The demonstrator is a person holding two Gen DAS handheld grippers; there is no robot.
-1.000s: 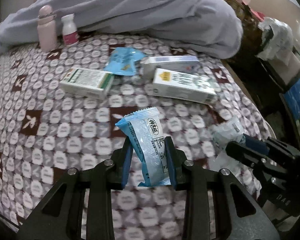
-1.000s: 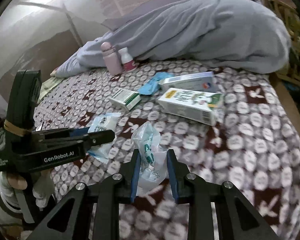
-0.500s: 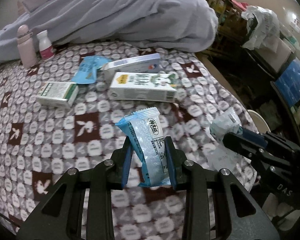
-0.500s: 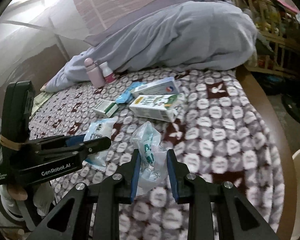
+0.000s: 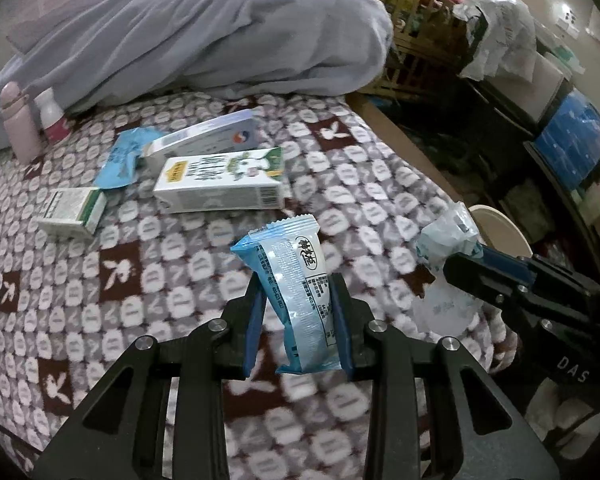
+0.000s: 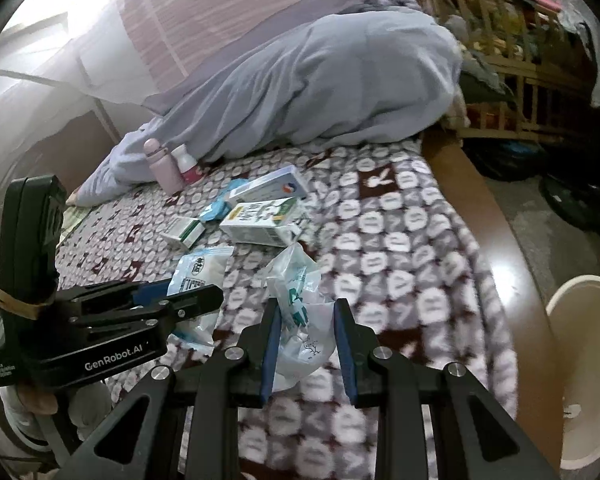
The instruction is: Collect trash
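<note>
My left gripper is shut on a blue and white snack wrapper and holds it above the patterned bed cover. My right gripper is shut on a crumpled clear plastic wrapper, also above the cover. The right gripper and its wrapper show at the right of the left wrist view. The left gripper and its wrapper show at the left of the right wrist view. A cream bin stands on the floor beside the bed; its rim shows in the left wrist view.
On the cover lie a white and green carton, a white and blue box, a small green and white box and a blue wrapper. A pink bottle and a white bottle stand by the grey duvet. Wooden bed edge at right.
Both grippers have moved right toward the bed's edge with their wrappers still held. The boxes have slid left in view and the cream bin has come into sight.
</note>
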